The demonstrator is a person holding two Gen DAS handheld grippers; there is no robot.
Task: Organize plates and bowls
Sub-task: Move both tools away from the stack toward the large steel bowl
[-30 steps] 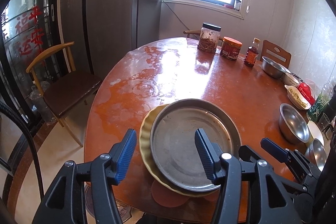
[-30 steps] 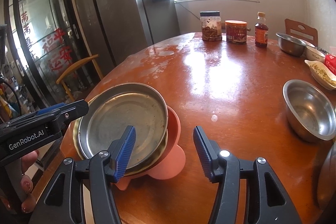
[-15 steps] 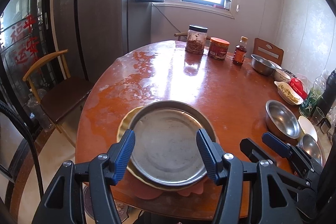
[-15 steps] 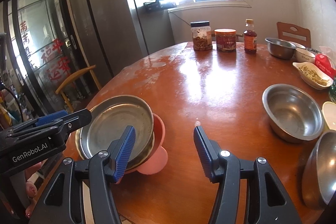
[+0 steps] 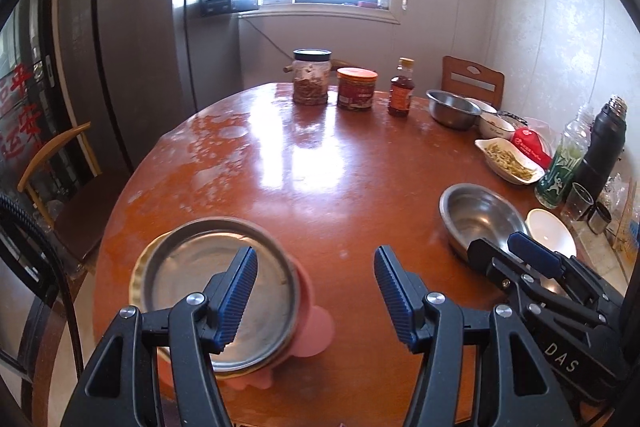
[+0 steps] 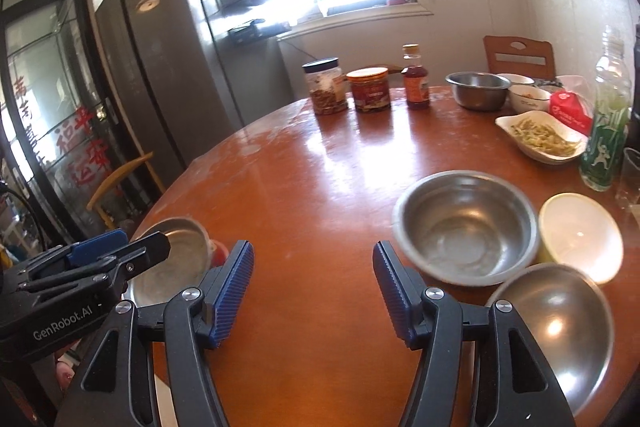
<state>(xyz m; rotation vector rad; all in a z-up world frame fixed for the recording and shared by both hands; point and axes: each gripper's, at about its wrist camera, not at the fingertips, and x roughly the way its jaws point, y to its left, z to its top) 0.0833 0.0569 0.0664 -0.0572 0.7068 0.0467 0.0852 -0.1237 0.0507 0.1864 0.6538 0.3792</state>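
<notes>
A steel plate tops a yellow plate and a pink plate at the round table's near left edge. My left gripper hovers open just right of this stack, holding nothing. My right gripper hangs over bare tabletop, its jaws opening with nothing between them. To its right sit a steel bowl, a white bowl and a second steel bowl at the near edge. The steel plate shows behind the left gripper in the right wrist view.
At the table's far side stand two jars, a sauce bottle, another steel bowl and small white bowls. A dish of food, a green bottle, a black flask and glasses crowd the right. Chairs stand left and behind.
Both grippers have swung to the right, away from the plate stack, which now sits at the left of both views. The bowls on the right have come closer. The right jaws stand slightly wider.
</notes>
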